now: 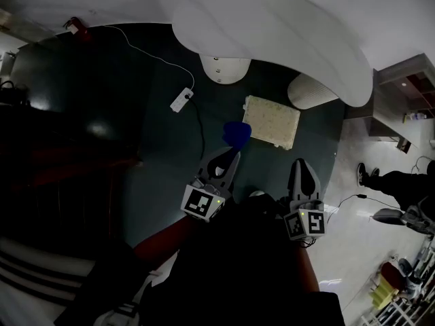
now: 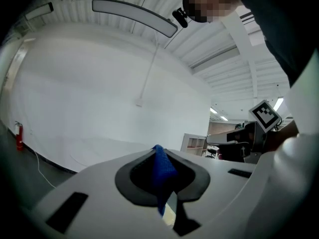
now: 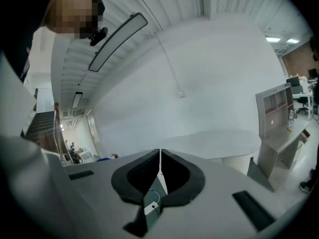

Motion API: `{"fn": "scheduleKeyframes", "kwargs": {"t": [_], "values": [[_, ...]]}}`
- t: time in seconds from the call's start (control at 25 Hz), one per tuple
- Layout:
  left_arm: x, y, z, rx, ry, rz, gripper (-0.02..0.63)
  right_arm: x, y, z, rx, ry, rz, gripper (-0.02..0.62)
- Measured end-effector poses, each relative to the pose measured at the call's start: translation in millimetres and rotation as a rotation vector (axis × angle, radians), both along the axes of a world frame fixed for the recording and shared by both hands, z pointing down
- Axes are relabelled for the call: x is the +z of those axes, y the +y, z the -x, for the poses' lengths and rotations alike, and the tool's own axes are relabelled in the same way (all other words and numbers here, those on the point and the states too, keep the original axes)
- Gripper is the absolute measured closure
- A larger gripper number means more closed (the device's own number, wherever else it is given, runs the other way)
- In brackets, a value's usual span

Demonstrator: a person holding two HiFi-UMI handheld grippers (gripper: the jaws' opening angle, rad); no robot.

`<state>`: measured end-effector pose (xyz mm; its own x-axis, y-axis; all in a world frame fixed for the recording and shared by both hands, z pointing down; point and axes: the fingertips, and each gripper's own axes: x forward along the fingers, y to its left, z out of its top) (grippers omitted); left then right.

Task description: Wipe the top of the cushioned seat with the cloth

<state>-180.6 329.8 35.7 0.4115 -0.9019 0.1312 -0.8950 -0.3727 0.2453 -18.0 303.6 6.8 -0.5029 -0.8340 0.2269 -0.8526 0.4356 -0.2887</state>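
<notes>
- Two handheld tools low in head view, over dark teal floor [image 1: 163, 148].
- On left gripper [image 1: 232, 159]: pads clamped on small blue mesh cloth [image 1: 237, 134], bunched and poking up past the tips; same pinch plain in left gripper view.
- On right gripper [image 1: 303, 163]: pads pressed together with nothing between, only a hairline seam in right gripper view.
- Ahead of both tools: pale cream square cushioned seat [image 1: 272, 121], top facing up.
- Blue mesh cloth just beside the seat's near-left corner in head view; touching or apart, cannot tell.
- Just right of seat: white ribbed cylinder [image 1: 311, 90].
- Beyond seat: large white oval tabletop [image 1: 272, 26] over white round pedestal base [image 1: 224, 68].
- Left of seat, well apart: white power strip [image 1: 181, 100] on floor, thin white cable [image 1: 146, 51] running off towards red fire extinguisher [image 1: 75, 26].
- Far right, on pale shiny floor: someone's dark shoe [image 1: 363, 174].
</notes>
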Motion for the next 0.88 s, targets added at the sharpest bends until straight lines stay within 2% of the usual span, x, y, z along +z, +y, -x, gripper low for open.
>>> {"fn": "scheduleKeyframes", "kwargs": {"t": [0.12,0.28,0.44,0.6,0.8,0.88], "values": [[14.1,-11.9,9.7,-0.009,0.013,0.036,0.571,5.3,-15.5,-0.3,0.012,0.005,0.008,0.558],[30.3,-30.5,16.1,-0.021,-0.011,0.054,0.571,9.8,-40.9,3.6,-0.002,-0.066,0.009,0.558],[36.4,-49.1,9.7,-0.016,-0.045,0.081,0.571,15.5,-62.1,-9.5,-0.005,-0.002,-0.006,0.558],[43.0,-75.7,-10.3,-0.020,-0.105,0.102,0.571,18.3,-83.7,-14.4,-0.036,0.010,-0.023,0.558],[55.6,-118.4,-32.0,-0.056,-0.124,0.145,0.571,23.1,-121.3,-31.4,-0.079,-0.010,-0.041,0.558],[64.7,-135.1,-41.0,-0.057,-0.174,0.149,0.571,29.1,-141.8,-42.5,-0.094,0.040,-0.064,0.558]]}}
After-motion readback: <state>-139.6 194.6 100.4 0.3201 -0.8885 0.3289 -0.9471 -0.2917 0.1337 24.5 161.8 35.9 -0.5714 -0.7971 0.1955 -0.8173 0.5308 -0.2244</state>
